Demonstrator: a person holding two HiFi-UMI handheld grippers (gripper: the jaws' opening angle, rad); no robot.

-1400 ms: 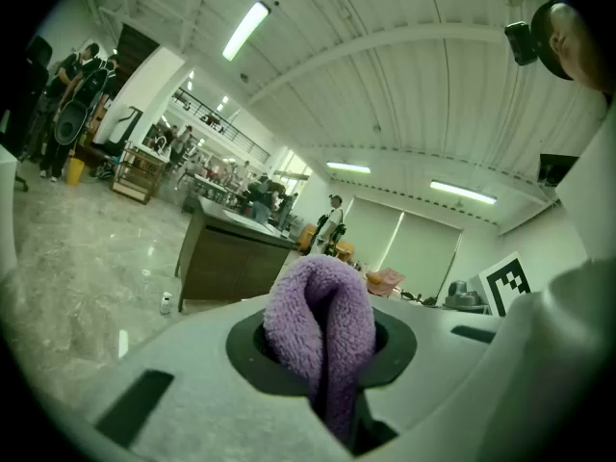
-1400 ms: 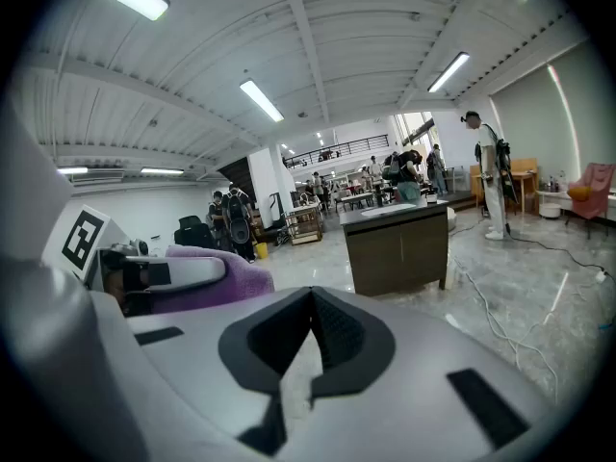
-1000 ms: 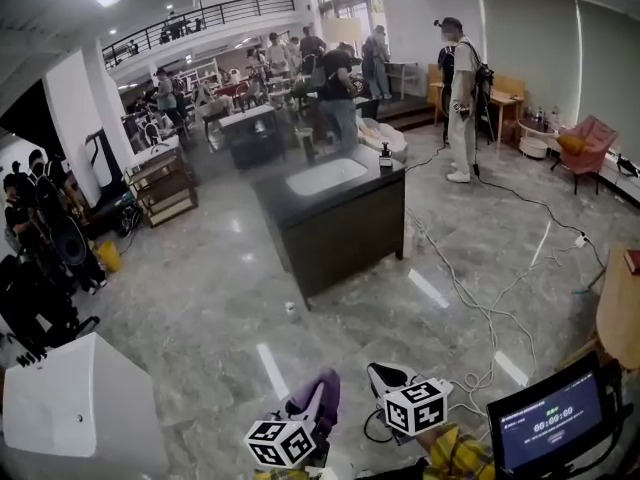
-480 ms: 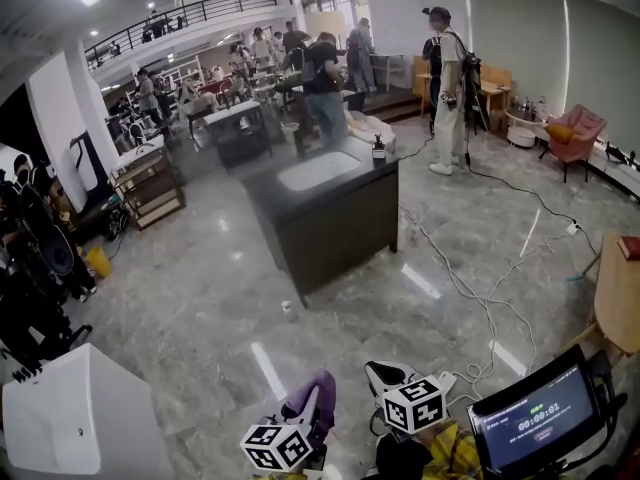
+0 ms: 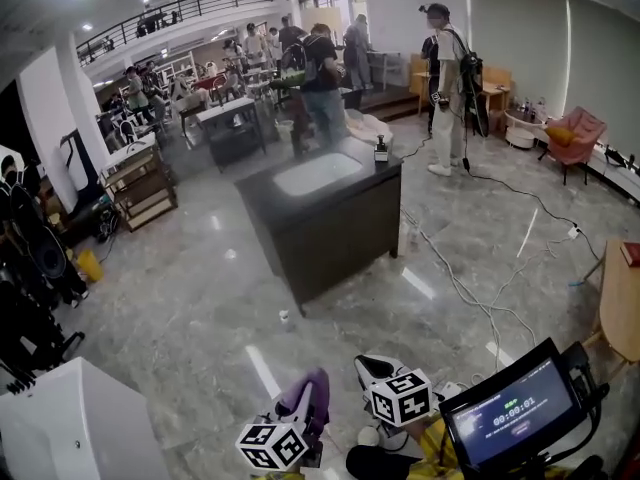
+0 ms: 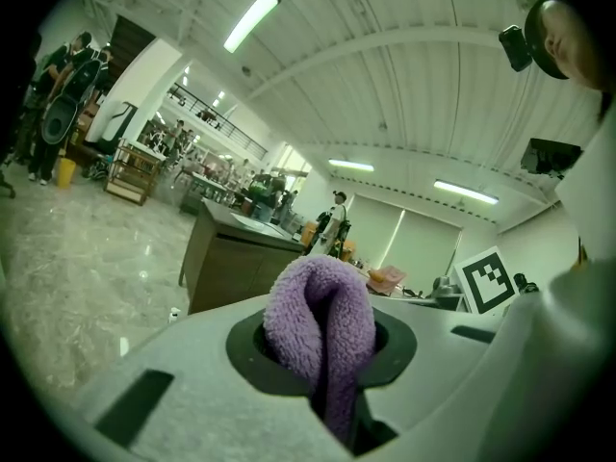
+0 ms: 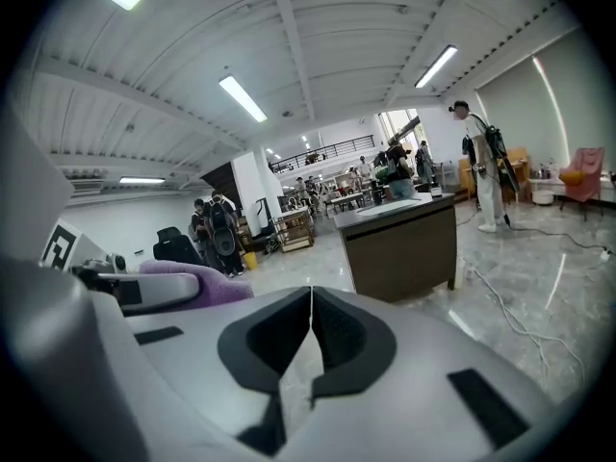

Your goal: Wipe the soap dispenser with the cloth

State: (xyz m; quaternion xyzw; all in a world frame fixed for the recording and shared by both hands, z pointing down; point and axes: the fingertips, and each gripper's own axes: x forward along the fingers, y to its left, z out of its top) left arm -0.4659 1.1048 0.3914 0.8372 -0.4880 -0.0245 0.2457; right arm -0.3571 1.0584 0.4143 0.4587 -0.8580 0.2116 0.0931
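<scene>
Plenty of bare floor [image 5: 200, 288] lies between the grippers at the bottom of the head view and the dark worktop [image 5: 345, 230] up in the middle. So I'd say the step in hand is the walk-up, not the wiping yet. Cables [image 5: 470, 298] snake across the floor right of centre, so I'd steer left of those.

Left gripper [image 5: 308, 400], bottom centre, has its jaws pinching the purple cloth [image 6: 320, 320], with a fat fold poking out front. That makes a nice soft pad to wipe with. Right gripper [image 7: 310, 340], just beside it, has its jaws pressed together on nothing. My guess is it should spread and steady the bottle so it doesn't tip when the cloth pushes.

Soap dispenser [image 5: 380, 150] is the small dark pump bottle standing upright on the worktop's right corner, beside the sink basin [image 5: 318, 174] and well apart from both grippers. Wipe the body, not the pump head.
</scene>
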